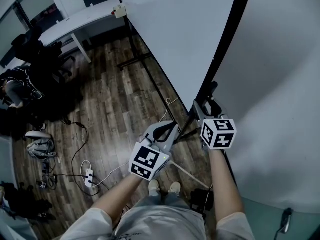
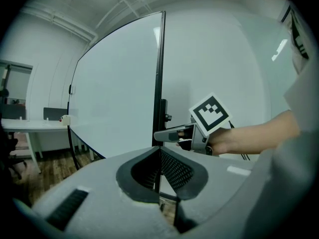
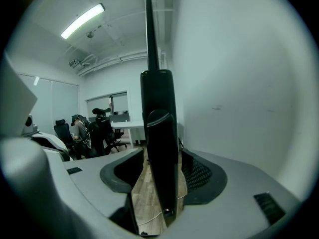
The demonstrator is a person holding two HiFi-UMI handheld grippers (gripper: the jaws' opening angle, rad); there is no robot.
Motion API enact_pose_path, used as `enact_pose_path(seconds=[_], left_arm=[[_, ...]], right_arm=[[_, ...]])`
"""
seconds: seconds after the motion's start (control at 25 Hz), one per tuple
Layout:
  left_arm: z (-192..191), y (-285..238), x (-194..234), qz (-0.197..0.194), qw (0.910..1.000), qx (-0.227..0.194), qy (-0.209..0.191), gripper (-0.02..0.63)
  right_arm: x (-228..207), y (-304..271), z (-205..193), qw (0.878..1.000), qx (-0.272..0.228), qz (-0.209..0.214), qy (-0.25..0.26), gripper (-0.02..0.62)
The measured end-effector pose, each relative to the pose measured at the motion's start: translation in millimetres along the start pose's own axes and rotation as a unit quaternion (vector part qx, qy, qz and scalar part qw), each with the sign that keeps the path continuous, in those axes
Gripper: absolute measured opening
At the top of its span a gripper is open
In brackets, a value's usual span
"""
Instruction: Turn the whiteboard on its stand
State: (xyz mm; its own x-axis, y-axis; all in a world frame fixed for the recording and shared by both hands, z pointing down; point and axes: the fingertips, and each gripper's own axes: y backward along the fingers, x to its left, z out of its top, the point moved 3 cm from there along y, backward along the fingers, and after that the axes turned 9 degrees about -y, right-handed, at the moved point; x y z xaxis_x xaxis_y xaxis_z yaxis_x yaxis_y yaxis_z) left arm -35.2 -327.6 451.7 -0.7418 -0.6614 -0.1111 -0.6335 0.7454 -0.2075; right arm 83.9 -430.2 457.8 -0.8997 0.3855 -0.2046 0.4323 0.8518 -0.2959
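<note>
Straddling the black upright [image 3: 159, 123] on the near edge of the whiteboard [image 1: 175, 34] with the right claw [image 3: 163, 156]: jaws spread, pads not pressing, so I'm closest there. Left claw [image 2: 159, 153] is pressed together, empty, left of that vertical edge. Right gripper view shows the upright between the jaws; head view only puts the claw beside it.

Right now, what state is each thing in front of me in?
Whiteboard: upright, its black edge toward you.
Right tool: open, jaws on either side of that black edge.
Left tool: shut, empty, short of the board.
Ceiling light: on.
</note>
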Motion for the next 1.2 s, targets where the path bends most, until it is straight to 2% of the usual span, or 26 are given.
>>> enact_pose_path(seconds=[0.28, 0.64, 0.96, 1.2], left_arm=[[-5, 3, 1, 0.008, 1.0, 0.004, 0.004, 0.011], [3, 10, -2, 0.007, 1.0, 0.0, 0.006, 0.011], [8, 19, -20, 0.002, 1.0, 0.0, 0.003, 0.011], [-2, 29, -42, -0.004, 0.9999, 0.009, 0.005, 0.011]], right_arm=[[-4, -7, -4, 1.0, 0.0, -0.006, 0.015, 0.195], [-3, 0, -2, 1.0, 0.0, -0.01, 0.008, 0.192], [-10, 41, -12, 1.0, -0.003, -0.013, 0.009, 0.19], [-15, 84, -30, 1.0, -0.006, -0.014, 0.005, 0.19]])
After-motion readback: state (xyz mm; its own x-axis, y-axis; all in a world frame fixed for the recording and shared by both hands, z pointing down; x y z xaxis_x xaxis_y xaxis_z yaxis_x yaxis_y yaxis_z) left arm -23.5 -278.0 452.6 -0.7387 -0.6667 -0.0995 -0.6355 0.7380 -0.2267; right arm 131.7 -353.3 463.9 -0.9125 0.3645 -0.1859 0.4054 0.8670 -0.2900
